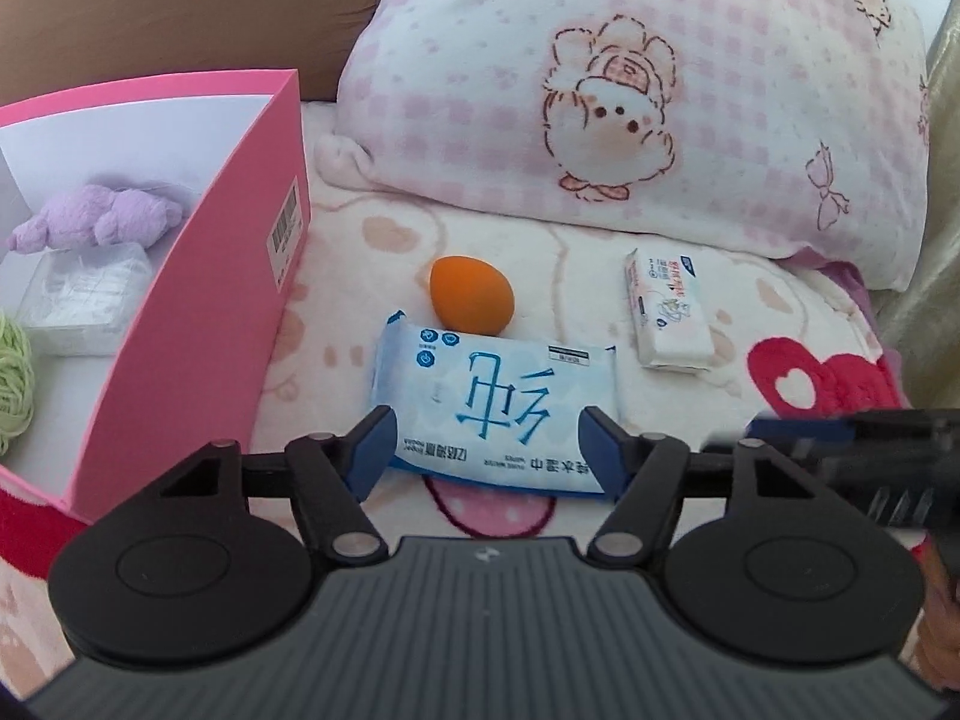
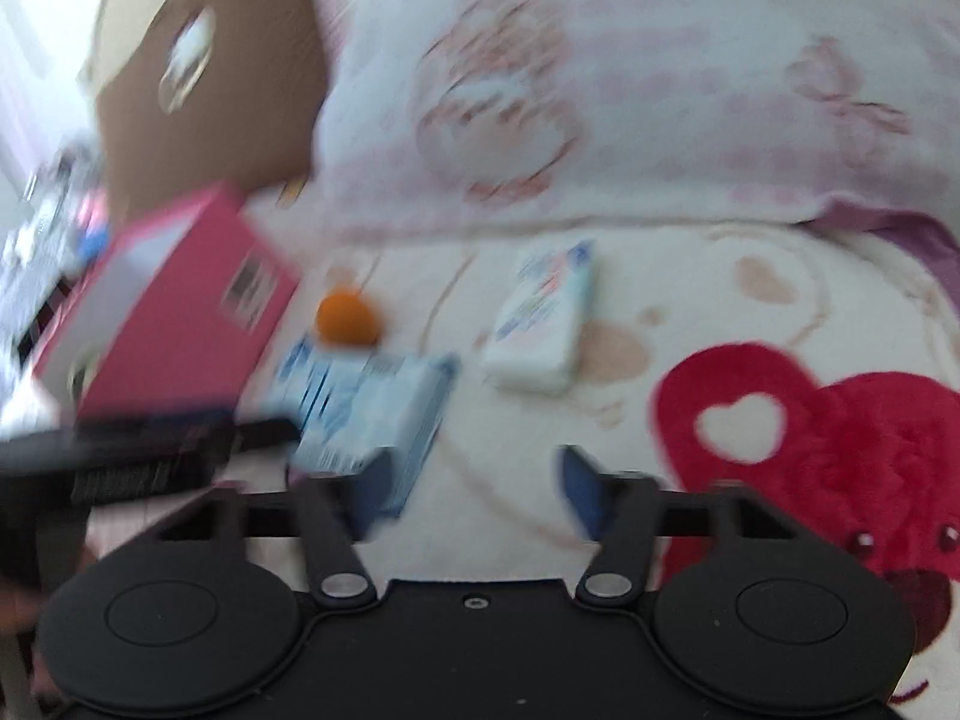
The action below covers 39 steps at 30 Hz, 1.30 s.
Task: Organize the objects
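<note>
A blue and white wipes pack [image 1: 498, 402] lies flat on the bed blanket. My left gripper [image 1: 489, 456] straddles its near end, with both blue pads against the pack's side edges. Just behind the pack rests an orange egg-shaped sponge [image 1: 471, 294]. A small white tissue pack [image 1: 669, 312] lies to the right. In the blurred right wrist view, my right gripper [image 2: 477, 492] hovers open over bare blanket. Its left finger is beside the wipes pack [image 2: 366, 408], and the tissue pack [image 2: 540, 324] lies ahead of it.
An open pink box [image 1: 198, 324] stands at the left, holding a purple plush [image 1: 102, 219], a clear plastic case [image 1: 84, 300] and green yarn [image 1: 12, 384]. A pink checked pillow [image 1: 630, 90] blocks the back. The right gripper's body [image 1: 870, 456] reaches in from the right edge.
</note>
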Available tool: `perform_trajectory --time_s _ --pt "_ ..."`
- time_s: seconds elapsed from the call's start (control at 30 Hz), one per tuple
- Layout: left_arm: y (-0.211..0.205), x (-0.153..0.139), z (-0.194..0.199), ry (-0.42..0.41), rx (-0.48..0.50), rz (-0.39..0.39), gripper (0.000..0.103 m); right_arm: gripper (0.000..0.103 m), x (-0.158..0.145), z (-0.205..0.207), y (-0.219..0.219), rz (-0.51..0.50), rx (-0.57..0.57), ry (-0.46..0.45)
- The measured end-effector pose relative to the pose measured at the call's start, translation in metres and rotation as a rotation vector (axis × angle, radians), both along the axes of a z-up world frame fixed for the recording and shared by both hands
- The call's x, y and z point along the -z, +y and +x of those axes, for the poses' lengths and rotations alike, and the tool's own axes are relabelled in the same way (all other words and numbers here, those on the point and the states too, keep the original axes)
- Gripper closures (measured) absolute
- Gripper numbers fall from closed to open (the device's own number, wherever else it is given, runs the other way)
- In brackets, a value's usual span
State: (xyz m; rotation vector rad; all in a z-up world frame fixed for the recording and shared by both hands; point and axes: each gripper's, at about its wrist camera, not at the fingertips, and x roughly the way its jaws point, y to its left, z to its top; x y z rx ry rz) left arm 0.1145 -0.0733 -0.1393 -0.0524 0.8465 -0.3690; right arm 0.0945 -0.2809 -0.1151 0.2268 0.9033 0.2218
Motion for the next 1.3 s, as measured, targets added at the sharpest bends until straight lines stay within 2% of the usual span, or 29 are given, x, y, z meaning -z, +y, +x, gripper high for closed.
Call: perform_trajectory --time_s 0.07,0.13,0.23,0.3,0.37,0.43,0.5,0.57,0.7,0.83,0.9,1.0,1.1,1.13,1.2,1.3 --pt "-0.005 0.002 -0.001 -0.017 0.004 0.046 0.038 0.053 0.005 -0.004 0.018 -0.069 -0.078 0.005" --pt "-0.006 0.004 0.0 -0.027 0.006 0.057 0.038 0.053 0.009 -0.008 0.034 -0.104 -0.143 -0.008" --pt "-0.007 0.007 0.003 -0.033 -0.004 0.071 0.038 0.052 0.013 -0.008 0.048 -0.163 -0.164 -0.041" --pt "-0.004 0.011 0.006 -0.007 -0.006 0.054 0.038 0.051 0.018 -0.006 0.056 -0.218 -0.179 -0.065" --pt "0.004 0.015 0.01 0.039 -0.029 0.001 0.038 0.051 0.025 -0.006 0.066 -0.282 -0.231 -0.059" --pt "0.008 0.016 0.012 0.04 -0.05 0.002 0.038 0.051 0.029 -0.01 0.071 -0.326 -0.248 -0.069" --pt "0.008 0.018 0.013 0.03 -0.059 0.028 0.038 0.052 0.03 -0.011 0.071 -0.332 -0.25 -0.077" --pt "0.008 0.022 0.014 0.039 -0.061 0.029 0.038 0.057 0.03 -0.009 0.069 -0.325 -0.24 -0.093" --pt "-0.001 0.026 0.011 0.025 -0.034 0.058 0.037 0.057 0.034 -0.008 0.07 -0.378 -0.222 -0.124" --pt "-0.007 0.026 0.01 0.017 -0.021 0.064 0.033 0.049 0.04 -0.009 0.077 -0.414 -0.221 -0.14" --pt "-0.007 0.027 0.011 0.019 -0.032 0.051 0.031 0.048 0.04 -0.011 0.078 -0.437 -0.22 -0.155" --pt "-0.005 0.029 0.014 0.013 -0.047 0.026 0.028 0.047 0.04 -0.007 0.076 -0.421 -0.21 -0.163" --pt "-0.001 0.03 0.018 0.046 -0.066 -0.046 0.03 0.05 0.04 -0.005 0.079 -0.418 -0.222 -0.166" --pt "0.001 0.03 0.019 0.054 -0.071 -0.063 0.034 0.054 0.039 -0.005 0.08 -0.415 -0.23 -0.168" --pt "0.002 0.029 0.018 0.068 -0.059 -0.075 0.04 0.058 0.038 -0.005 0.08 -0.397 -0.239 -0.163" --pt "-0.001 0.029 0.013 0.067 -0.053 -0.072 0.045 0.059 0.038 -0.005 0.077 -0.376 -0.24 -0.161"
